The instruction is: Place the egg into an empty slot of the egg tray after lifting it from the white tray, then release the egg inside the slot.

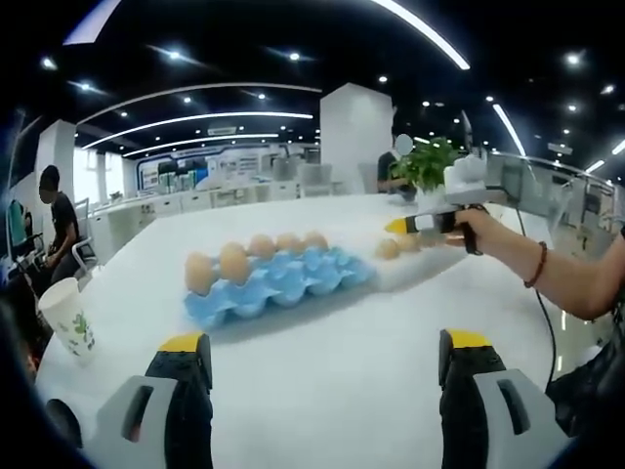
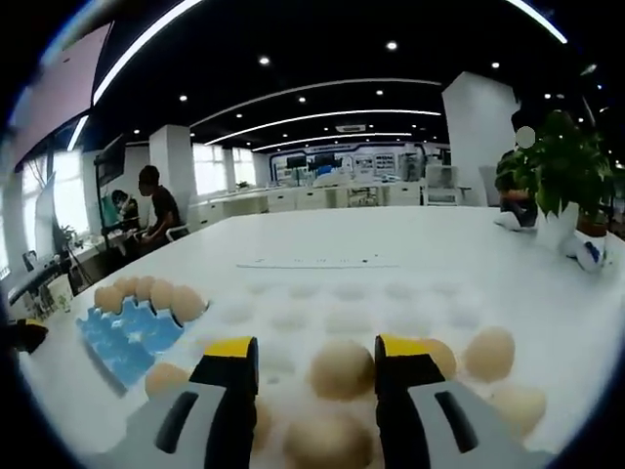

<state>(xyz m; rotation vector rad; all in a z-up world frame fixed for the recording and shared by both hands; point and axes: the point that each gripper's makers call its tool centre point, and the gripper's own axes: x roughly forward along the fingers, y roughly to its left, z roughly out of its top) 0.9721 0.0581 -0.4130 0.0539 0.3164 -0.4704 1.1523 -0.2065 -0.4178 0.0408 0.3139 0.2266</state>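
My left gripper (image 1: 322, 366) idles spread wide over bare table, facing the blue egg tray (image 1: 283, 283). My right gripper (image 2: 315, 366), also spread, straddles an egg (image 2: 342, 368) in the white tray (image 2: 391, 303), lined up for pinching.
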